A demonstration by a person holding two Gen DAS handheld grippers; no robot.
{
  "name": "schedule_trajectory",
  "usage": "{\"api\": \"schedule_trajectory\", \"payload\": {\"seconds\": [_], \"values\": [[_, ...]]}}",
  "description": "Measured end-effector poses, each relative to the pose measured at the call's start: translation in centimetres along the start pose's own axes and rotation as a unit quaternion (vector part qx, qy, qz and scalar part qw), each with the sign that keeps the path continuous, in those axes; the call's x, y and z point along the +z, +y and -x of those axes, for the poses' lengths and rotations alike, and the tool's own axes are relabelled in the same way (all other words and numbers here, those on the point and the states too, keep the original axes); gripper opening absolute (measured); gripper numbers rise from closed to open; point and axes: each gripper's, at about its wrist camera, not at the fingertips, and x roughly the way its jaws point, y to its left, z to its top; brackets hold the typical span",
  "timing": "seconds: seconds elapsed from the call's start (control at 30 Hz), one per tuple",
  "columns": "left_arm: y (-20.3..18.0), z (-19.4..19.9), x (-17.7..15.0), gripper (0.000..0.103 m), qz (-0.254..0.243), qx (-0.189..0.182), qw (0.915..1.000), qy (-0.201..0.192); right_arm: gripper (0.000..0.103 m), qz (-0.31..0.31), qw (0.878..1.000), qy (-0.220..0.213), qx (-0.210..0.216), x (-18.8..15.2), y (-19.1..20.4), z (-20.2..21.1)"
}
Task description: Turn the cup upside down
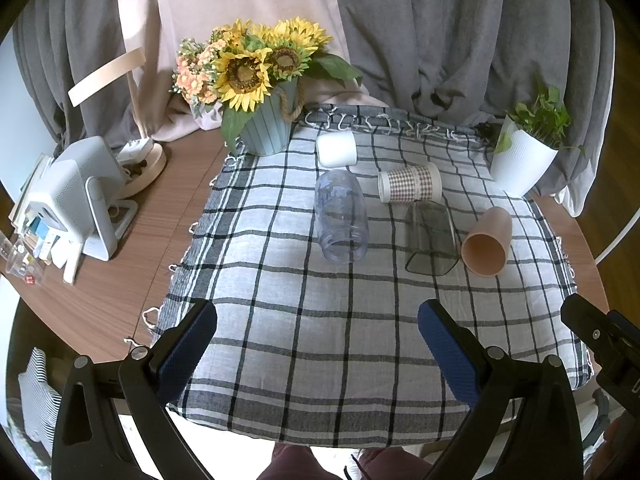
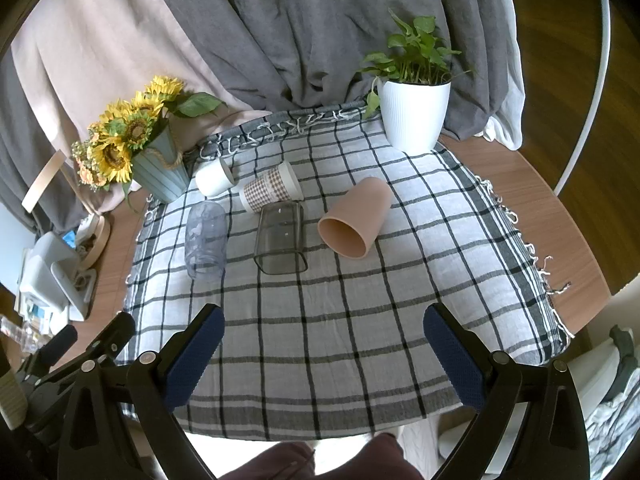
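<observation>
**Nothing flipped yet: five cups on their sides, both grippers empty**

Since every cup lies on its side, I'd judge the task hasn't started; all the flipping is left.

Left wrist view: left gripper (image 1: pixel 318 330) hangs over the near edge of the grey-and-white checked tablecloth (image 1: pixel 280 340), jaws spread wide, nothing between them. Cups sit well apart from it, toward the far half of the cloth: clear bluish plastic tumbler (image 1: pixel 341 216) centre-left w/ mouth facing near; smoky square-mouthed glass cup (image 1: pixel 431 238) right of it; peach plastic cup (image 1: pixel 487 241) furthest right, mouth near; checked-pattern paper-sleeve cup (image 1: pixel 410 187) lying crosswise behind, and the glass cup's base seems to touch it; small white cup (image 1: pixel 337 149) farthest back, beside the pale-blue ribbed pot of sunflowers (image 1: pixel 266 132). Writing: none legible; items at far left too small to read.

Right wrist view: right gripper (image 2: pixel 324 334) also over the near cloth, jaws apart, empty. Same five cups, none upright, none inverted. Peach cup is nearest this gripper's side. White ribbed pot w/ green plant (image 2: pixel 414 114) at far right. No brands or labels readable.

Which cup is meant, can't tell from the task wording.
</observation>
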Motion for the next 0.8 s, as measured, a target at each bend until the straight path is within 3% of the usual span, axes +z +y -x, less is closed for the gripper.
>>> {"api": "schedule_trajectory", "payload": {"seconds": [0.8], "values": [[-0.7, -0.8, 0.0, 0.103, 0.001, -0.001, 1.0000, 0.006, 0.100, -0.001, 1.000, 0.003, -0.002, 0.3, 0.8, -0.3]]}}
